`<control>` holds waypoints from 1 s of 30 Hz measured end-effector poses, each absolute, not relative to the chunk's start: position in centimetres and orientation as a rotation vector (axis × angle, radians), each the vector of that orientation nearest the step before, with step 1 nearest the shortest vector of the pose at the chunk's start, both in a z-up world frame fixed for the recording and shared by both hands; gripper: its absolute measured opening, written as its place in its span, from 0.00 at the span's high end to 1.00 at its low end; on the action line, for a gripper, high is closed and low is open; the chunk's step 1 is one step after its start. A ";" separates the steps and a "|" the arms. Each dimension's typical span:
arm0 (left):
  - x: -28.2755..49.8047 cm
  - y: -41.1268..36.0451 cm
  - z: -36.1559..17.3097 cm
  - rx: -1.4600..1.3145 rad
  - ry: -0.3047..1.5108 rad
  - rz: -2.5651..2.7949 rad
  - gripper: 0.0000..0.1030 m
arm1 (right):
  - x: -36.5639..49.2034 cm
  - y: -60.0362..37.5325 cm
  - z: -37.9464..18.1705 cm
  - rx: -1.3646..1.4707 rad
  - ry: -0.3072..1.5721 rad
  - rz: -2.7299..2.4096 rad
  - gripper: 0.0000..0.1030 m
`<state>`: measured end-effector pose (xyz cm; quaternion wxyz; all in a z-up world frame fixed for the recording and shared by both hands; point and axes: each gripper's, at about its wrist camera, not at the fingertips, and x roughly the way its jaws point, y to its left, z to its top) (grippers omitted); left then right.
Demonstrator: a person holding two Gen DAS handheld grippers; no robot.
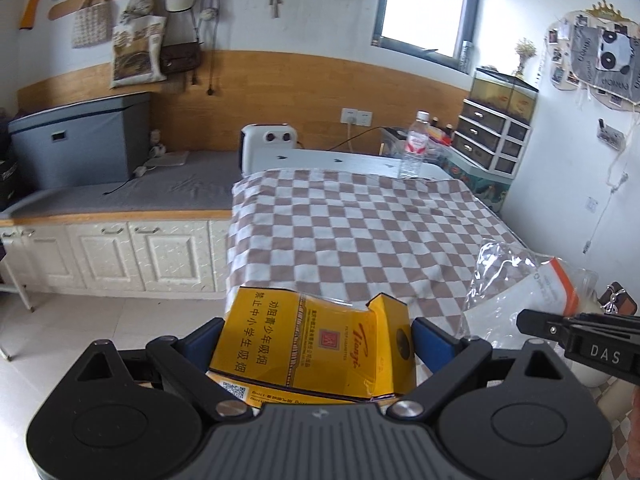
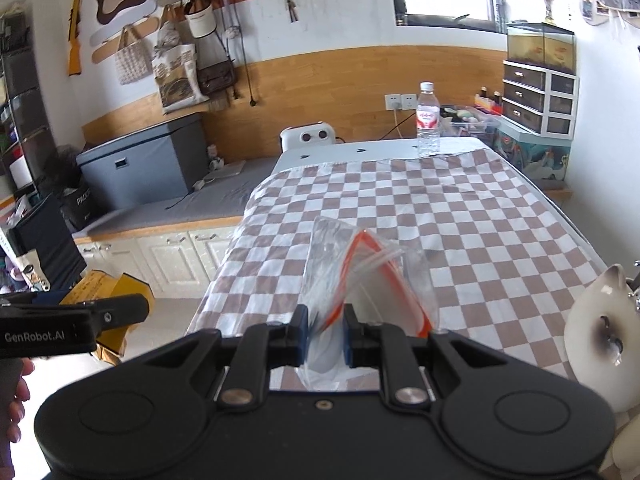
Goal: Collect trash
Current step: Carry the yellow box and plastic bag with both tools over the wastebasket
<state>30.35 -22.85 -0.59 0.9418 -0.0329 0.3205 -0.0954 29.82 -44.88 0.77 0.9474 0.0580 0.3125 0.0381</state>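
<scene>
A crushed yellow cigarette carton [image 1: 312, 344] sits clamped between the blue pads of my left gripper [image 1: 316, 340], held up over the near end of the checkered table [image 1: 360, 224]. My right gripper [image 2: 325, 338] is shut on a clear zip bag with an orange seal [image 2: 360, 272], which stands up above its fingers. Each gripper shows in the other's view: the right gripper [image 1: 536, 326] with the bag [image 1: 520, 280] at the right edge, the left gripper [image 2: 136, 312] with the carton [image 2: 108, 292] at the left edge. A plastic water bottle [image 1: 416, 146] stands upright at the table's far end.
A white cabinet with a grey-topped bench [image 1: 120, 248] runs along the left, with a grey storage box [image 1: 80, 144] on it. Drawer units [image 1: 496, 136] stand at the far right. A white cat-shaped ceramic piece [image 2: 596, 320] sits at the table's near right corner.
</scene>
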 end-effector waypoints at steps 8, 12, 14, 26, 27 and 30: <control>29.5 -19.1 -1.2 -0.093 0.669 -0.176 0.06 | 29.3 -41.5 0.7 0.094 0.657 0.094 0.83; 29.7 -16.8 -1.8 -0.094 0.683 -0.168 0.06 | 29.7 -39.2 0.4 0.089 0.666 0.099 0.83; 30.0 -15.5 -2.0 -0.094 0.693 -0.168 0.06 | 29.9 -38.0 0.2 0.101 0.673 0.100 0.83; 33.5 -5.8 -3.9 -0.110 0.749 -0.135 0.06 | 33.3 -28.6 -1.7 0.111 0.733 0.141 0.83; 33.9 -4.8 -4.2 -0.114 0.756 -0.128 0.06 | 33.7 -27.9 -1.9 0.112 0.738 0.144 0.83; 35.2 -1.9 -5.0 -0.125 0.776 -0.101 0.06 | 34.8 -25.6 -2.7 0.114 0.758 0.154 0.83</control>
